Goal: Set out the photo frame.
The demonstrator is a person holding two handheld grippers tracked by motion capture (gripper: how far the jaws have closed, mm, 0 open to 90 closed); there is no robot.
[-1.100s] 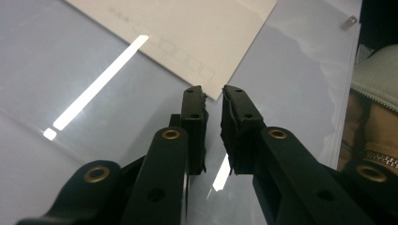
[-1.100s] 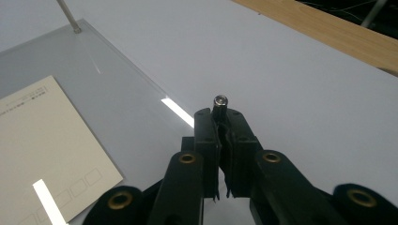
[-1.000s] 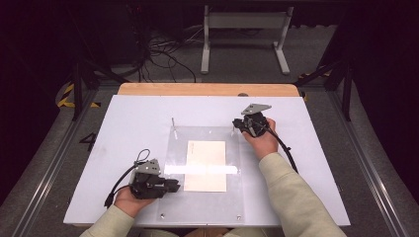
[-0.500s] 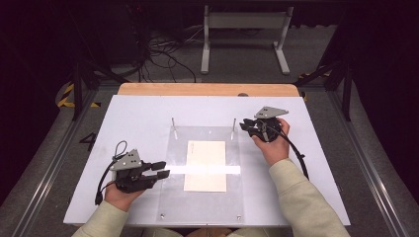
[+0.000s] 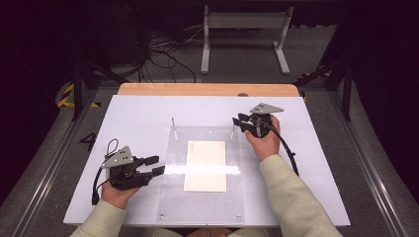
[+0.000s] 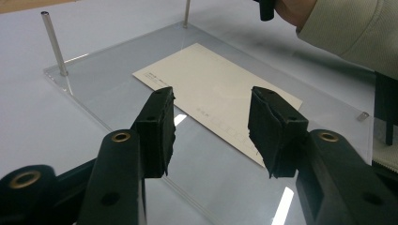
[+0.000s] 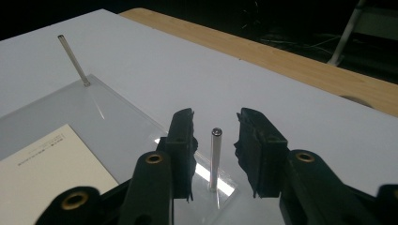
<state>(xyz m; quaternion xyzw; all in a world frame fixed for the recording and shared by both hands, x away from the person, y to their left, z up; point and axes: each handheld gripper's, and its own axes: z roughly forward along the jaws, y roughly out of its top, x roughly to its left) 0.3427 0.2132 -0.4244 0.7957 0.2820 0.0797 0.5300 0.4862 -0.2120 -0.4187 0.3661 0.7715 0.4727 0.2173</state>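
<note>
White board [image 5: 133, 123] on table, dark room behind. Clear plate [image 5: 202, 197] lies flat mid-board, card [image 5: 206, 165] under it. Right gripper [image 5: 240, 121] jaws just opening, astride back-right pin [image 7: 215, 157], no contact. Left gripper [image 5: 157, 165] just opening, empty, beside plate's left edge. Plate likely stiff, slick, scratch-prone: grip edges or pins.

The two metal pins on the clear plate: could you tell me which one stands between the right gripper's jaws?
The pin at the plate's far right corner; the other pin stands free.
</note>
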